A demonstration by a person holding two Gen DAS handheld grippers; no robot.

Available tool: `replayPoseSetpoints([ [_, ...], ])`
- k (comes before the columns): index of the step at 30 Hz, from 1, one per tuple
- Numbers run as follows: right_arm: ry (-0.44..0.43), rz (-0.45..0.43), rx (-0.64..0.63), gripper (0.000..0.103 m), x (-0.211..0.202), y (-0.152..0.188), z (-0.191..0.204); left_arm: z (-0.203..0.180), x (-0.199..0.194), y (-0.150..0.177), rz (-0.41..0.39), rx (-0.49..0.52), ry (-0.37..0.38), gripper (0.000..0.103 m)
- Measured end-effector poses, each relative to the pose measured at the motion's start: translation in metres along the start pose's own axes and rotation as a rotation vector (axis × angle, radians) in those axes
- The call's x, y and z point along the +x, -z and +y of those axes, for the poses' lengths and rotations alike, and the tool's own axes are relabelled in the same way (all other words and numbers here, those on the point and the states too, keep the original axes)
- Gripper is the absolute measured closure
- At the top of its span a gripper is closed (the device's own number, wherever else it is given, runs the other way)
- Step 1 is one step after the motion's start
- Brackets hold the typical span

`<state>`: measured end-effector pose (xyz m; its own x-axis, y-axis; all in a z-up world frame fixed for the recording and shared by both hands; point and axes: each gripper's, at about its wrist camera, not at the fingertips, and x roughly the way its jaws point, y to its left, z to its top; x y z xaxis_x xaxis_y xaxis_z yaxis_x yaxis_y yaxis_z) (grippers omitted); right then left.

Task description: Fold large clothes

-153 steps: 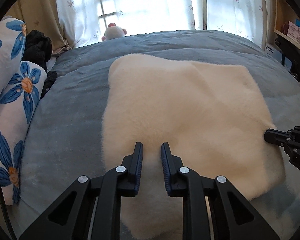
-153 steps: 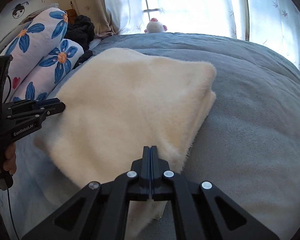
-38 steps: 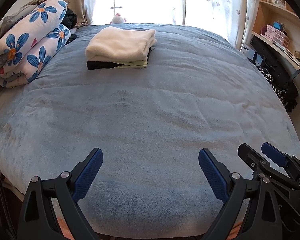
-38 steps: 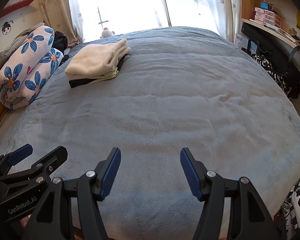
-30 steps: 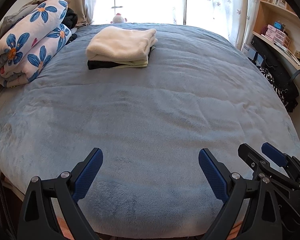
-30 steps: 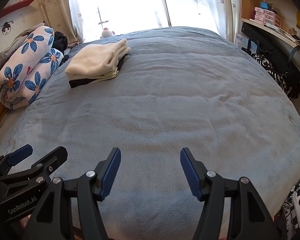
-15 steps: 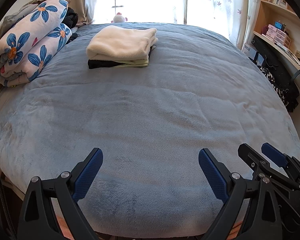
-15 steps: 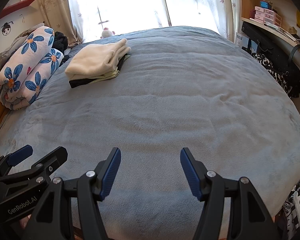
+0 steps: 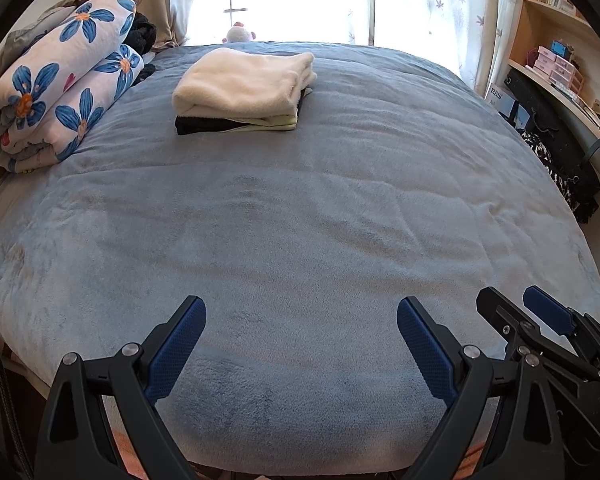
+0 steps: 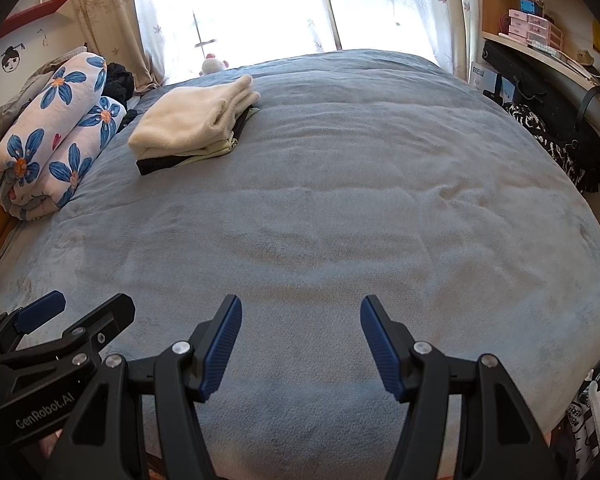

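Observation:
A folded cream fleece garment (image 9: 244, 80) lies on top of a small stack of folded clothes, one pale green and one black (image 9: 198, 125), at the far left of the blue-grey bed (image 9: 300, 220). The stack also shows in the right wrist view (image 10: 192, 120). My left gripper (image 9: 300, 332) is open and empty over the bed's near edge. My right gripper (image 10: 300, 332) is open and empty beside it, and it shows at the right of the left wrist view (image 9: 516, 312). The left gripper shows at the lower left of the right wrist view (image 10: 80, 312).
A rolled quilt with blue flowers (image 9: 56, 96) lies along the bed's left side, with dark clothes (image 9: 142, 32) behind it. A small plush toy (image 9: 239, 34) sits by the curtained window. Shelves and a desk with a black case (image 9: 552, 128) stand to the right.
Five seconds ago both grippers were shut or nearly shut over the cream garment. Now they are open, pulled back to the bed's near edge. Over the last second nothing has moved.

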<state>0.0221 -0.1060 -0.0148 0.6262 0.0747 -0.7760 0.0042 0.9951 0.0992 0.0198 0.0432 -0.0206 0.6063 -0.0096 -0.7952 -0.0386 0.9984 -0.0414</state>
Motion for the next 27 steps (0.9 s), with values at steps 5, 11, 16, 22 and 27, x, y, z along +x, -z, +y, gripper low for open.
replayPoseSetpoints([
  [5, 0.001, 0.0, 0.002, 0.041, 0.002, 0.001, 0.0, -0.001, 0.0, -0.001, 0.001, 0.0, -0.002, 0.007],
  [11, -0.001, 0.003, 0.005, 0.041, 0.003, 0.001, 0.0, -0.001, 0.001, -0.001, 0.001, 0.001, -0.003, 0.007],
  [16, -0.002, 0.006, 0.006, 0.041, 0.004, 0.002, 0.0, 0.0, 0.002, -0.001, 0.004, 0.005, -0.005, 0.007],
  [22, -0.003, 0.015, 0.011, 0.041, 0.009, 0.004, 0.0, 0.0, 0.005, -0.003, 0.012, 0.01, -0.007, 0.007],
  [27, -0.003, 0.02, 0.012, 0.041, 0.011, 0.003, 0.0, 0.003, 0.007, -0.004, 0.02, 0.013, -0.002, 0.007],
])
